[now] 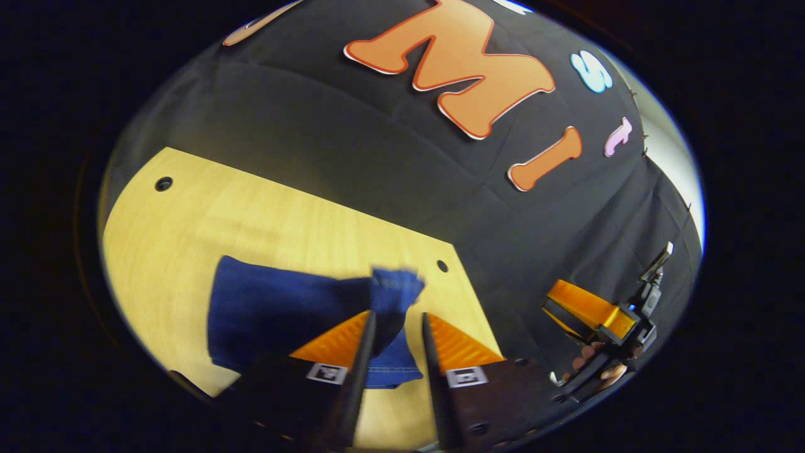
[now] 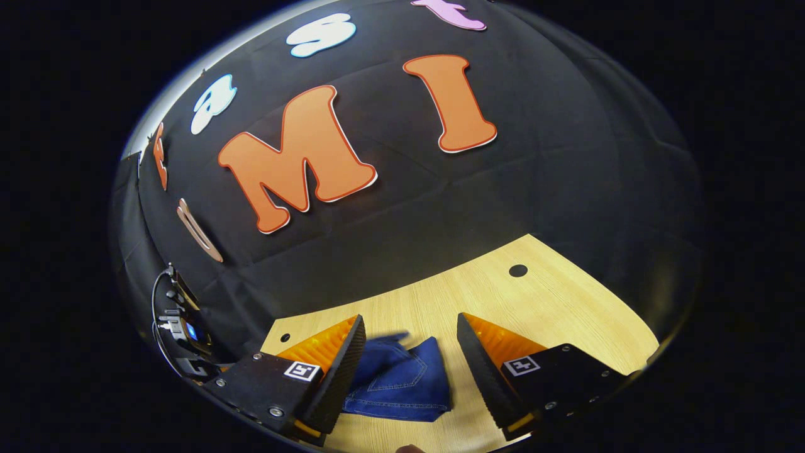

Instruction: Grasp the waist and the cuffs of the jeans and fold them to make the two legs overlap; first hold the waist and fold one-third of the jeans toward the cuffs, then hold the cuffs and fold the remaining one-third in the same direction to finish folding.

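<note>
The jeans (image 1: 283,314) are lying in a compact folded bundle on the table (image 1: 207,220), at about 7 o'clock in the left gripper view and at 6 o'clock in the right gripper view, near the table's edge. One blurred flap (image 1: 396,286) of denim is standing up above the left gripper (image 1: 395,327); its fingers are standing slightly apart, and whether they are pinching that flap cannot be told. The right gripper (image 2: 412,352) is hovering above the bundle with its fingers spread wide, gripping nothing. Judging from this, the final fold is being completed. To do it well: lay the raised flap flat across the bundle, align its edges with the layers below, then part the fingers fully and lift straight up, avoiding any drag on the cloth
</note>
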